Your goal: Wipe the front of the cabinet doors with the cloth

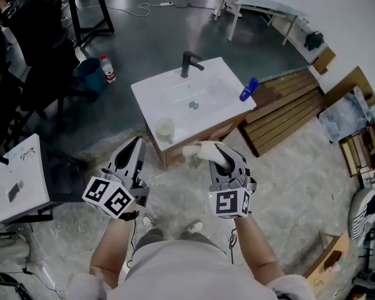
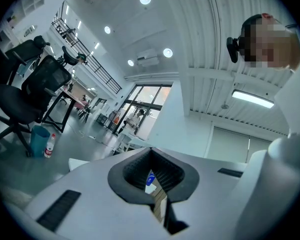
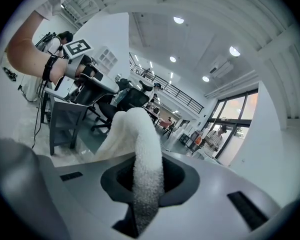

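Gray workshop floor surrounds a small sink cabinet (image 1: 225, 129). The right gripper (image 1: 220, 157) is clamped on the white cloth (image 1: 197, 150), just short of the cabinet's front. The left gripper (image 1: 136, 149) is closed and empty. Wiping looks not yet begun; next, the cloth needs lowering and pressing flat on the doors.

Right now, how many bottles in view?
2. A blue bottle on the vanity top, at its right edge; a red-capped bottle on the floor beside the teal bin. More may be hidden in the clutter.

Blue bottle (image 1: 249, 89) and cup (image 1: 165, 129) rest on the sink (image 1: 222, 77).
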Action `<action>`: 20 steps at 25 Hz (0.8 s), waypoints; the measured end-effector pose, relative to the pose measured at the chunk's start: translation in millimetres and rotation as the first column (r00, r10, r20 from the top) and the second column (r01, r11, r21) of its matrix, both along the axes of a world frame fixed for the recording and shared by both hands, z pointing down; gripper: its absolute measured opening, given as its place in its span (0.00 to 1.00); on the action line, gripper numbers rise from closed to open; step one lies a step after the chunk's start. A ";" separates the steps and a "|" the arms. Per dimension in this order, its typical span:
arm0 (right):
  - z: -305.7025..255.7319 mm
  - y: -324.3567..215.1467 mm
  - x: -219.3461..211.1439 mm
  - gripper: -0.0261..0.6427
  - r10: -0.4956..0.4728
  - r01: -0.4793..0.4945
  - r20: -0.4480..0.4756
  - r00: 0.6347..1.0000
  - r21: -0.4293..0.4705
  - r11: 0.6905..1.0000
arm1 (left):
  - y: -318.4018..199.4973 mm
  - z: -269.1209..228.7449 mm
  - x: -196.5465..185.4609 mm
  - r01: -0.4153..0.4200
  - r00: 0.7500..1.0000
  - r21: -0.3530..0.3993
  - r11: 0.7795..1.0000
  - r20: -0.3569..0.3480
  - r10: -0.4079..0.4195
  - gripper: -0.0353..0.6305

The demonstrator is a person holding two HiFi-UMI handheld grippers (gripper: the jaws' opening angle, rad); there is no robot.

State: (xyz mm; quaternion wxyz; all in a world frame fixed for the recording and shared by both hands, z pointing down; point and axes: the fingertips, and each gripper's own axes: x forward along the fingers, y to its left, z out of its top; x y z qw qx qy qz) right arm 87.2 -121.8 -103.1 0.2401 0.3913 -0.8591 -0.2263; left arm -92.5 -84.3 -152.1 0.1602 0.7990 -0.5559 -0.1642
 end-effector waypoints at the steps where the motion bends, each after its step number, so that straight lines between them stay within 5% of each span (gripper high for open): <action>1: -0.7 0.3 -1.0 0.15 0.000 0.000 -0.004 1.000 0.002 1.000 | 0.8 0.4 -0.5 -0.001 1.000 -0.002 1.000 0.000 0.001 0.08; 20: 0.0 10.8 -6.9 0.15 0.012 -0.011 0.028 1.000 -0.017 1.000 | 11.6 6.6 2.9 -0.020 1.000 -0.016 1.000 0.002 0.020 0.08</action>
